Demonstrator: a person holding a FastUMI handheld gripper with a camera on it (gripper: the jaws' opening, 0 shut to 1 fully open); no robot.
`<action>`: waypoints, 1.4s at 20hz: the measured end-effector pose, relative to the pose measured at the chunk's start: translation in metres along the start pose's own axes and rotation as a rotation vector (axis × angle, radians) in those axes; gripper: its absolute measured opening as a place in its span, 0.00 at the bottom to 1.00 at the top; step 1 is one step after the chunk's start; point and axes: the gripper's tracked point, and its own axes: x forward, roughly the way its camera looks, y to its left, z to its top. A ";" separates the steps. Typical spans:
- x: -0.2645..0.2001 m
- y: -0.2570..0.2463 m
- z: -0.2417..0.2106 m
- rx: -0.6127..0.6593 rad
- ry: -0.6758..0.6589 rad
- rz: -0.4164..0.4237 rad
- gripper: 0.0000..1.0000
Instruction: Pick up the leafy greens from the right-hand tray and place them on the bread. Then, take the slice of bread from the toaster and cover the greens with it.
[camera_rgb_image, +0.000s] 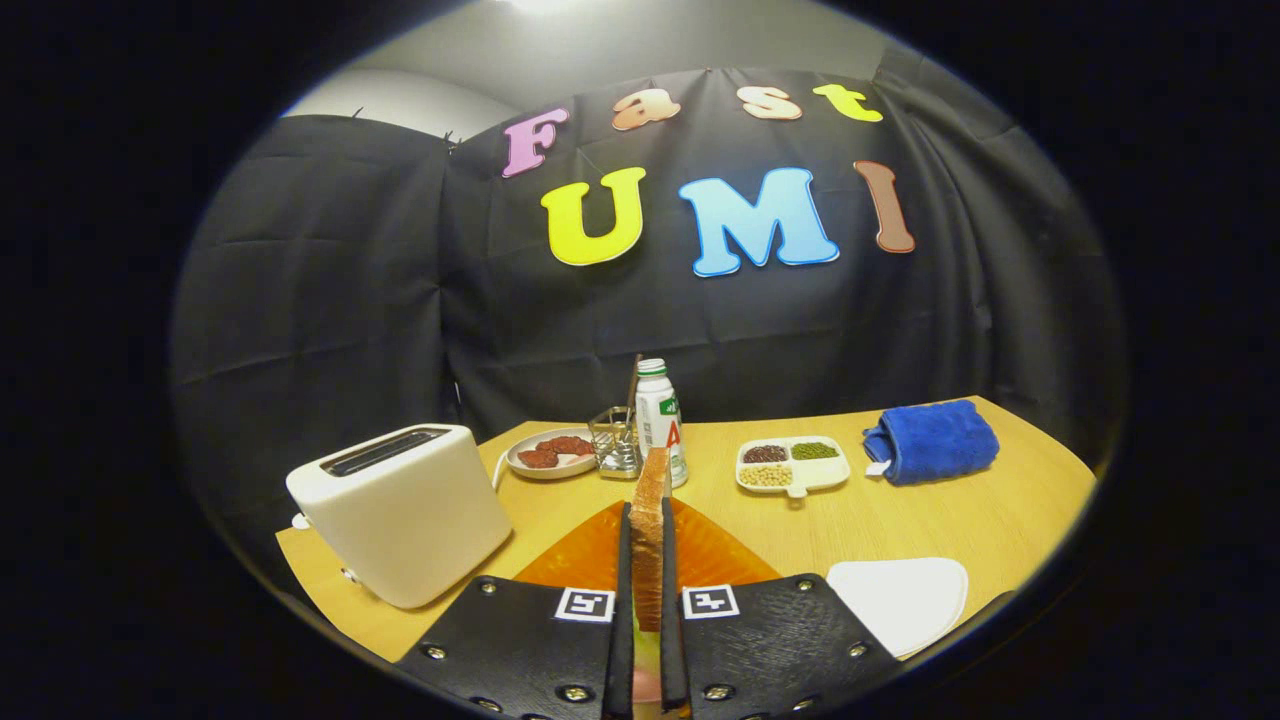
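- The gripper (648, 600) is clamping a slice of bread (650, 530) on edge between both fingers, so the slice is standing upright and rising just ahead of them.
- The toaster (400, 520) is sitting left of the fingers with its slot showing dark; the white tray (900, 600) is lying to their right, with no greens visible on it.
- An orange mat (715, 555) is spreading beneath and beyond the fingers; whatever is lying directly under them is hidden.
- Judging by this, the covering step is in hand: the slice needs tipping flat and lowering squarely over the greens.
- A bottle (660, 415) beyond the slice is showing a red letter "A"; its other print is too small to make out.
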 end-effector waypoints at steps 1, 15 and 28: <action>-0.002 -0.005 -0.004 -0.008 0.006 -0.013 0.11; -0.003 0.038 -0.046 -0.023 0.074 0.067 0.11; 0.013 0.077 -0.101 0.082 0.233 0.162 0.11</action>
